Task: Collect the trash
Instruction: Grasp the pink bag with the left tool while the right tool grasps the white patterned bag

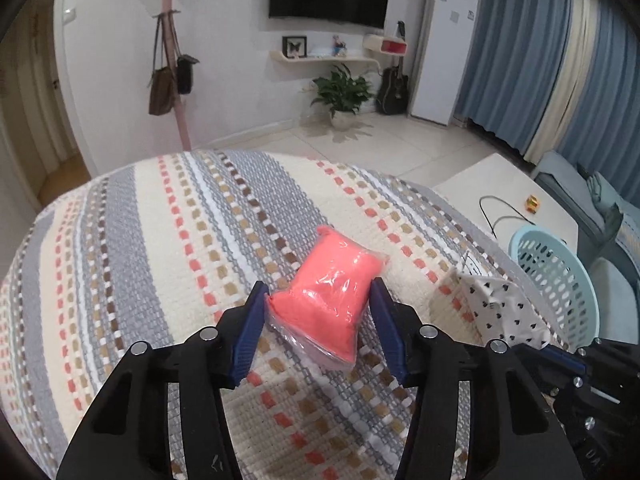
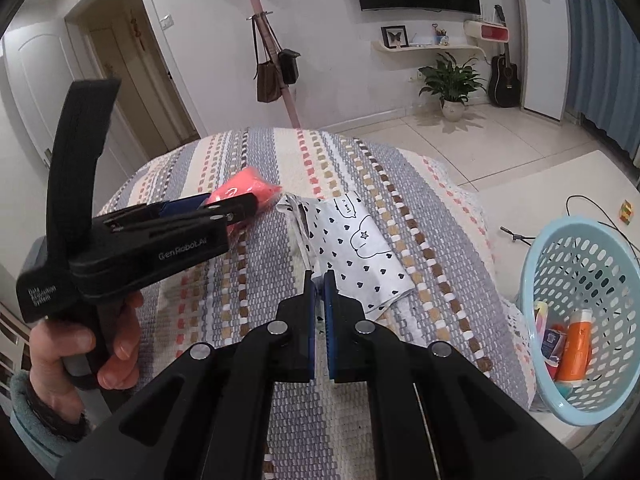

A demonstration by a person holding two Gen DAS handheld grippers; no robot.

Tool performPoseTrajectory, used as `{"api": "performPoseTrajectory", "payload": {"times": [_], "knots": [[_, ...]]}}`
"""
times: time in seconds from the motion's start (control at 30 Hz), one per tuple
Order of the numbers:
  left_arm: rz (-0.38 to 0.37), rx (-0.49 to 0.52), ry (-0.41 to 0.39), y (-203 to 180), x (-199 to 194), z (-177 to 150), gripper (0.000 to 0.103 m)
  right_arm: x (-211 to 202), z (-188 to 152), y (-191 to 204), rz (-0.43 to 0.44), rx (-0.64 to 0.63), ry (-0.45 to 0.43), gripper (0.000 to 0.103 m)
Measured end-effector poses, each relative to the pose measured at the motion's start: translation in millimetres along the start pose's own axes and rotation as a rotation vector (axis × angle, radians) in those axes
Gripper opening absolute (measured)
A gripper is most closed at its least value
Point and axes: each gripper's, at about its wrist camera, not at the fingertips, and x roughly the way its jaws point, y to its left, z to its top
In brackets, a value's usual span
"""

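Note:
A pink packet in clear plastic wrap [image 1: 332,280] lies on the striped woven cloth [image 1: 160,240]. My left gripper [image 1: 318,288] has its blue pads pressed against both sides of the packet, which looks pinched at the waist. In the right wrist view the left gripper [image 2: 240,204] is held by a hand, with the pink packet [image 2: 250,186] at its tip. A white bag printed with small black hearts [image 2: 360,248] lies flat beside it. My right gripper [image 2: 319,276] is shut on the bag's near edge. The bag [image 1: 504,308] also shows at the right of the left wrist view.
A light blue perforated basket [image 2: 576,232] stands at the right off the cloth, holding an orange bottle [image 2: 574,348] and small packets. Behind it a white table [image 2: 560,184] carries a black cable and a small coloured cube [image 2: 626,211]. Tiled floor, a potted plant and a coat stand lie beyond.

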Motion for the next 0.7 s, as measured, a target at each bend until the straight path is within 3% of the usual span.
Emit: {"api": "performPoseTrajectory", "payload": {"times": [0.33, 0.7], "knots": [[-0.064, 0.02, -0.082, -16, -52, -3, 0.049, -35, 5, -6, -0.043, 0.005, -0.081, 0.003], [-0.213, 0.095, -0.124, -83, -83, 7, 0.049, -93, 9, -42, -0.169, 0.042, -0.191, 0.002]]}}
